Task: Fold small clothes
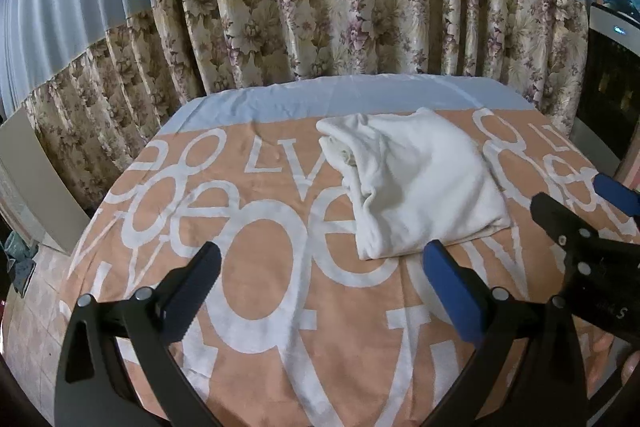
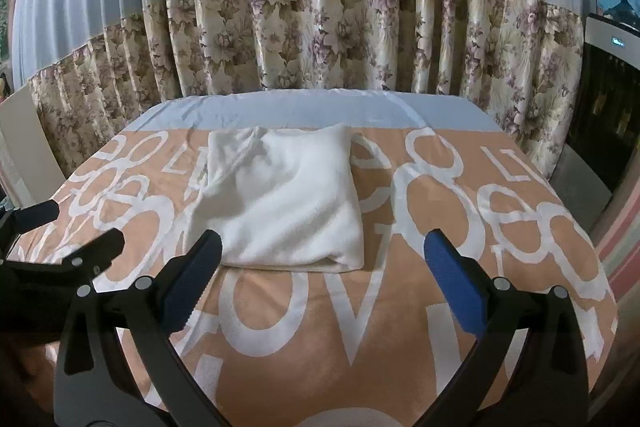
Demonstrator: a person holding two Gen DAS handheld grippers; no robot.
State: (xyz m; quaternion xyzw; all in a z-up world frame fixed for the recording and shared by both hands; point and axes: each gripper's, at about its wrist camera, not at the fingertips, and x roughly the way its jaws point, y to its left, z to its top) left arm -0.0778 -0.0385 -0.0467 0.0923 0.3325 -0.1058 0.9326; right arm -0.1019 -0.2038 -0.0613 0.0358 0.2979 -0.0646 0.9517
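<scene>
With the white garment [image 2: 280, 199] lying folded on the table [image 2: 400, 327], both the left claw [image 1: 320, 291] and right claw [image 2: 320, 287] spread and empty, you judge folding near complete; next, smooth its bunched far-left edge.

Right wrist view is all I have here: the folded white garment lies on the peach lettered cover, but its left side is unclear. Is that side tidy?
Observer: No. In the left wrist view the folded white garment shows bunched, loose layers along its left edge, not a clean fold.
Operator: Is the left gripper holding it?
Observer: No. The left gripper hangs open over the peach lettered cover, short of the garment's near edge.
Operator: And my right gripper?
Observer: Seen from the left wrist view, the right gripper is open too, beside the garment's right edge, gripping nothing.
</scene>
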